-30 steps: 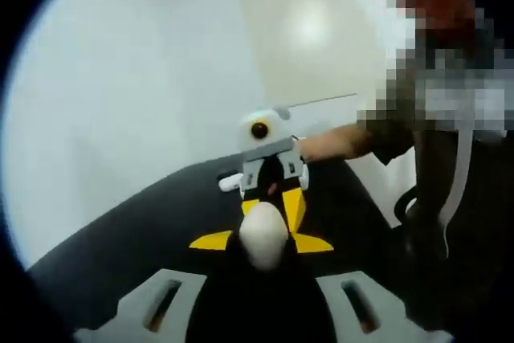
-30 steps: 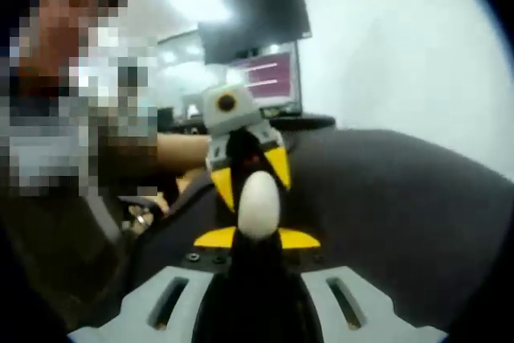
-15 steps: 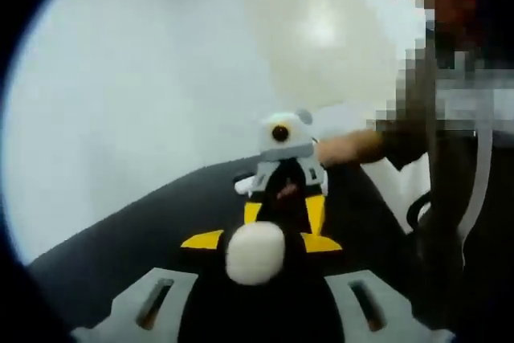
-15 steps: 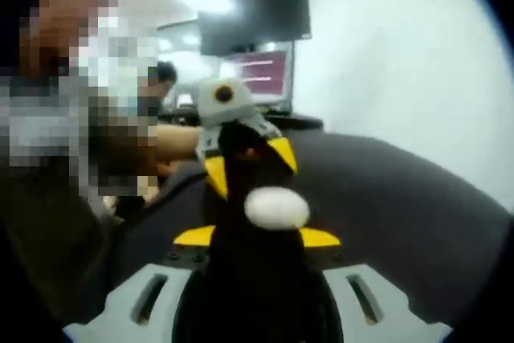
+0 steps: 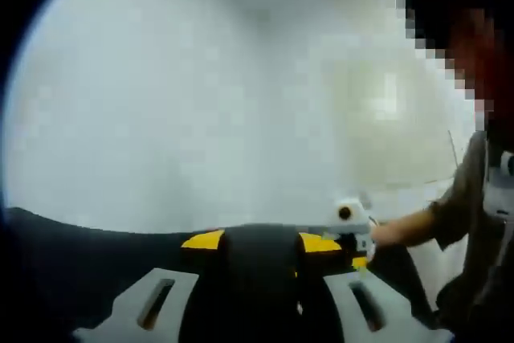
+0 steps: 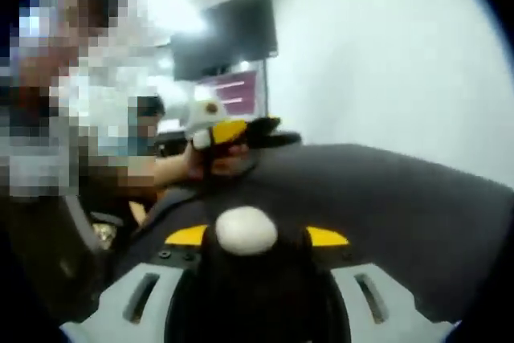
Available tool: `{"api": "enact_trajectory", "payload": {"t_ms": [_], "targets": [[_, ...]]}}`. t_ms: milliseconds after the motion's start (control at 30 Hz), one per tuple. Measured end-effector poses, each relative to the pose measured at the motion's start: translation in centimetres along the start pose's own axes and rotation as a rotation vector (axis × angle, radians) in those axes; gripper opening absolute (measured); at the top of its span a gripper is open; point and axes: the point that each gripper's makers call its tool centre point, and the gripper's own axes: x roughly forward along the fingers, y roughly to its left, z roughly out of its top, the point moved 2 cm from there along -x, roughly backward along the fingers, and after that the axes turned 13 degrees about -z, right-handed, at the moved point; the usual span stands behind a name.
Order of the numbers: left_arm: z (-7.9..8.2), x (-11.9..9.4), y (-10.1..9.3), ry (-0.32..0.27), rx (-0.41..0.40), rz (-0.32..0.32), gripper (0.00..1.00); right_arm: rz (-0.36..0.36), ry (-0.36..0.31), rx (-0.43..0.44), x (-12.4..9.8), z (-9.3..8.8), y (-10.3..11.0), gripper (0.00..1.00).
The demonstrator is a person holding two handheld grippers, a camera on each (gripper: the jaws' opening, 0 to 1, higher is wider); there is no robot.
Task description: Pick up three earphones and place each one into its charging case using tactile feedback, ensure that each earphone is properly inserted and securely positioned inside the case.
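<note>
A white rounded charging case [image 6: 245, 229] sits between the yellow-tipped jaws of my right gripper [image 6: 255, 235], which is shut on it just above the black table [image 6: 393, 198]. In the right gripper view, my left gripper [image 6: 269, 131] is held by a hand farther back on the left, lying sideways, with its jaws together. In the left gripper view, my left gripper [image 5: 263, 243] shows dark pads meeting, with nothing visible between them. There my right gripper [image 5: 357, 256] appears small at lower right, held by a hand [image 5: 401, 230].
The person sits close on the left of the right gripper view. A dark monitor [image 6: 225, 34] and a lit screen [image 6: 234, 90] stand behind the table. The left gripper view faces a pale wall [image 5: 201, 102] above the table's edge [image 5: 80, 234].
The two grippers faced each other closely around the white case. They have since drawn apart; the case stays in the right gripper, turned sideways. The left gripper view has swung up toward the wall.
</note>
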Motion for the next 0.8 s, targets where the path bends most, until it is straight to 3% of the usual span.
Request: {"api": "enact_trajectory", "payload": {"t_ms": [133,200,300,500,600,800], "targets": [[0.4,-0.4,0.6,-0.019,0.004,0.032,0.32,-0.039,-0.004,-0.046,0.4,0.7,0.7,0.51],[0.6,-0.4,0.8,-0.025,0.008,0.042,0.33,-0.022,0.066,-0.119,1.3,-0.4,1.3,0.54],[0.6,-0.5,0.7,-0.024,0.021,0.045,0.33,0.004,0.137,-0.163,2.6,-1.6,1.5,0.55],[0.2,-0.2,-0.1,0.006,0.067,0.026,0.33,0.043,0.165,-0.169,4.3,-2.1,2.1,0.54],[0.3,-0.2,0.1,0.003,0.059,0.024,0.33,0.057,0.164,-0.165,4.3,-2.2,2.4,0.42],[0.2,-0.3,0.2,0.005,0.053,0.029,0.32,-0.016,0.152,-0.264,3.7,-2.0,2.5,0.40]]}}
